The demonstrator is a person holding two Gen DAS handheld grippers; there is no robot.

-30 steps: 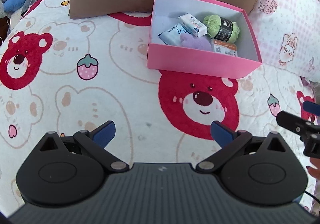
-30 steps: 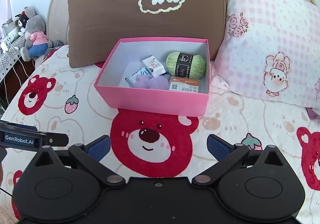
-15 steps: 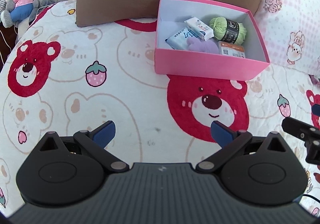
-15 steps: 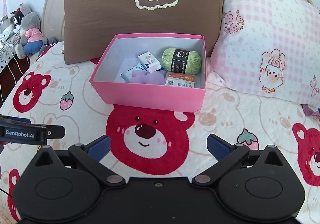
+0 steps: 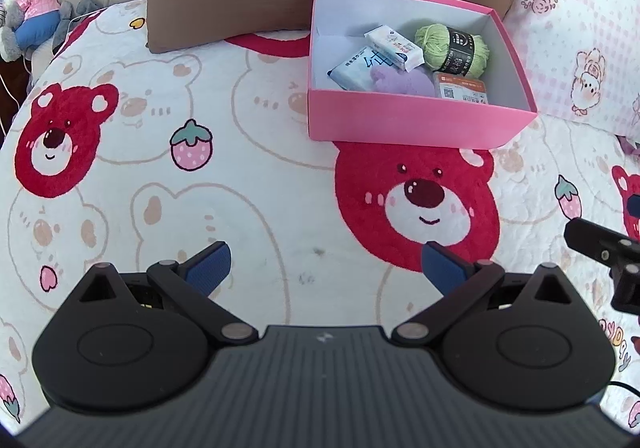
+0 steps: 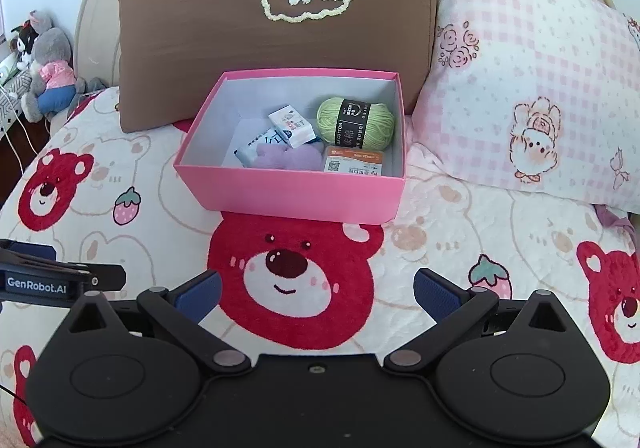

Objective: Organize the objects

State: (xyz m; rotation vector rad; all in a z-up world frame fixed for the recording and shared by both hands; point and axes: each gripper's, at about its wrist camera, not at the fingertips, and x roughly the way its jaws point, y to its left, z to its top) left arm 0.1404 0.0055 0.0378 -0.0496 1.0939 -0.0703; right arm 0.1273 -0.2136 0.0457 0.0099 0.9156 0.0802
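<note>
Hovering over a bear-print bed, both grippers hang empty with a filled pink box ahead.

Behind the box stand a brown pillow and a pink checked pillow, the box's far edge against the brown one. Inside the box lie a green yarn ball, a purple plush piece, a blue-white packet, a small white pack resting on the packet, and an orange-topped card at the near wall. Left gripper and right gripper both hold their jaws wide apart above the quilt, well short of the box.
</note>
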